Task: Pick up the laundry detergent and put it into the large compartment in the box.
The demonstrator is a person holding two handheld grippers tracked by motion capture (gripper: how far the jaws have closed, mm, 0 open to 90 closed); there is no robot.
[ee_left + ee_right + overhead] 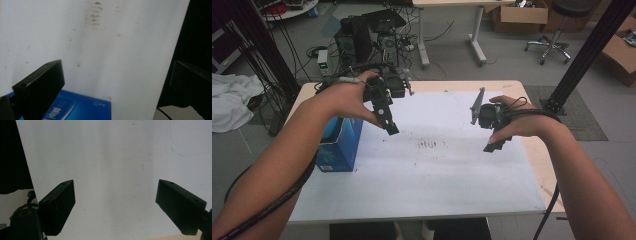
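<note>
From the high view, we held the left gripper (388, 120) above the left part of the white sheet (437, 175) that covered the table (542, 170), its jaws pointing down and toward the near side. Just to its left the blue box (339, 145) stood on the sheet's left edge, apart from the gripper. Our right gripper (494, 142) hung over the sheet's right part, well apart from the box, with nothing between its jaws.

In the left gripper view, the left gripper (117, 82) had its jaws spread wide, holding nothing. The blue box (82, 108) lay just below the left jaw at the bottom edge, and faint dark smudges (95, 15) marked the sheet farther off.

In the right gripper view, the right gripper (116, 207) likewise had its jaws wide apart over bare white sheet (112, 157), empty.
</note>
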